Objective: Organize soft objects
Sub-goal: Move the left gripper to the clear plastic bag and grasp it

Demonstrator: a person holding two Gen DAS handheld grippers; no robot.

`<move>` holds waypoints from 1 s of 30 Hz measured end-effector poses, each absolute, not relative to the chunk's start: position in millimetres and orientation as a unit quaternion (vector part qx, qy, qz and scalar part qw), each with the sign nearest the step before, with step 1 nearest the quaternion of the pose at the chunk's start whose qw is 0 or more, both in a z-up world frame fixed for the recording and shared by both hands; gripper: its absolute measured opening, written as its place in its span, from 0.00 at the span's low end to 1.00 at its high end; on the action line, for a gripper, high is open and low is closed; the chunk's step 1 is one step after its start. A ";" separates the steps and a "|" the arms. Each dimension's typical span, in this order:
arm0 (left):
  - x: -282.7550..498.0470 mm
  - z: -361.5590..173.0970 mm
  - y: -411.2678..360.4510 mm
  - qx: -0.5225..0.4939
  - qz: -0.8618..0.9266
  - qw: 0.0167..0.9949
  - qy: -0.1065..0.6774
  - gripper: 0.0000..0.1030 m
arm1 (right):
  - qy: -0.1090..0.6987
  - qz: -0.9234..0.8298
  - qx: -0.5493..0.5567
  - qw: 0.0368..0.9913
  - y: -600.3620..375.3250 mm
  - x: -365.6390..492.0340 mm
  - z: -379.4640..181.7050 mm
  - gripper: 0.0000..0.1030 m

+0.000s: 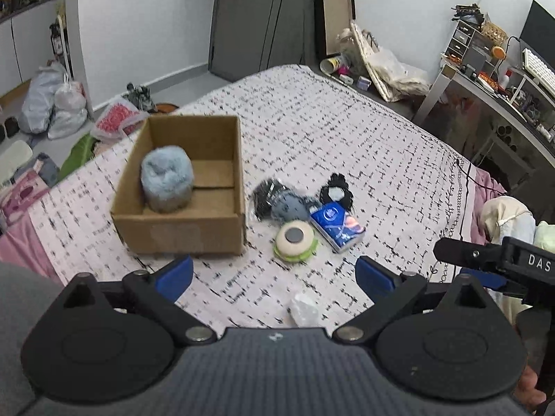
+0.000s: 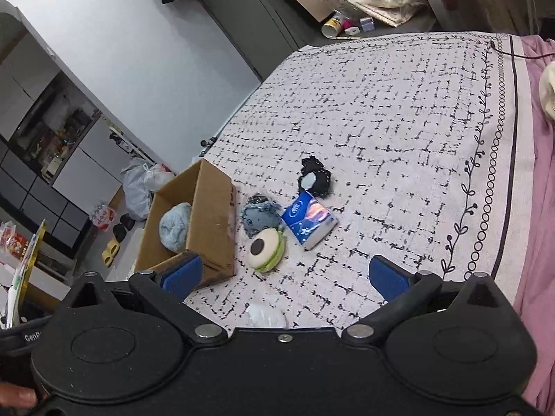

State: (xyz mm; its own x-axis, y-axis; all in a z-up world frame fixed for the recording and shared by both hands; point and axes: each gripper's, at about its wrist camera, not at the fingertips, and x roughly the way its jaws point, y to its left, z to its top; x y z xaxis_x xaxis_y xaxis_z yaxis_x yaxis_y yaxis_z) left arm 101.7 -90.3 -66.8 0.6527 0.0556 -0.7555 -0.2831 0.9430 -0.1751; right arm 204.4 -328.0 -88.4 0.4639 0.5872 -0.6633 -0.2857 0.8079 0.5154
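Note:
An open cardboard box (image 1: 222, 223) (image 2: 211, 222) stands on the patterned bedspread and holds a fluffy pale-blue plush (image 1: 167, 180) (image 2: 175, 227). To its right lie a round cream-and-green plush (image 1: 295, 241) (image 2: 266, 249), a grey-blue plush (image 1: 289, 206) (image 2: 261, 218), a black bagged item (image 1: 265, 196), a blue tissue pack (image 1: 337, 227) (image 2: 309, 223) and a black piece with a pale centre (image 1: 335, 192) (image 2: 314, 178). A white crumpled lump (image 1: 305, 312) (image 2: 265, 315) sits nearest me. My left gripper (image 1: 274, 277) is open and empty. My right gripper (image 2: 284, 277) is open and empty too.
The bedspread (image 1: 329, 131) (image 2: 381, 111) stretches far behind the objects. Bags, shoes and clutter cover the floor at the left (image 1: 55, 107). A crowded desk (image 1: 503, 79) stands at the right. A pink sheet (image 2: 534, 208) borders the bedspread's right edge.

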 end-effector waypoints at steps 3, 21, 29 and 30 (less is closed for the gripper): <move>103.1 -75.7 -95.8 -0.146 0.091 0.895 0.411 0.97 | 0.453 0.263 0.165 0.836 -327.9 205.8 -92.0 1.00; 127.1 -134.2 -116.9 -0.201 0.103 0.865 0.449 0.73 | 0.455 0.280 0.076 0.842 -313.2 208.3 -106.7 1.00; 137.4 -158.4 -121.3 -0.223 0.114 0.849 0.465 0.61 | 0.450 0.284 0.067 0.844 -314.6 213.6 -112.3 1.00; 138.4 -160.4 -121.8 -0.226 0.115 0.848 0.466 0.60 | 0.449 0.286 0.066 0.844 -314.2 214.7 -113.3 1.00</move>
State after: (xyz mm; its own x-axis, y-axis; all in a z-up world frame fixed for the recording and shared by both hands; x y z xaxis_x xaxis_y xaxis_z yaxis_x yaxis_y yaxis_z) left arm 138.4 -121.8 -160.4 0.5397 -0.0156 -0.8417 -0.4046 0.8720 -0.2756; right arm 214.7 -314.2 -113.3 0.4326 0.5414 -0.7210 -0.4234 0.8280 0.3677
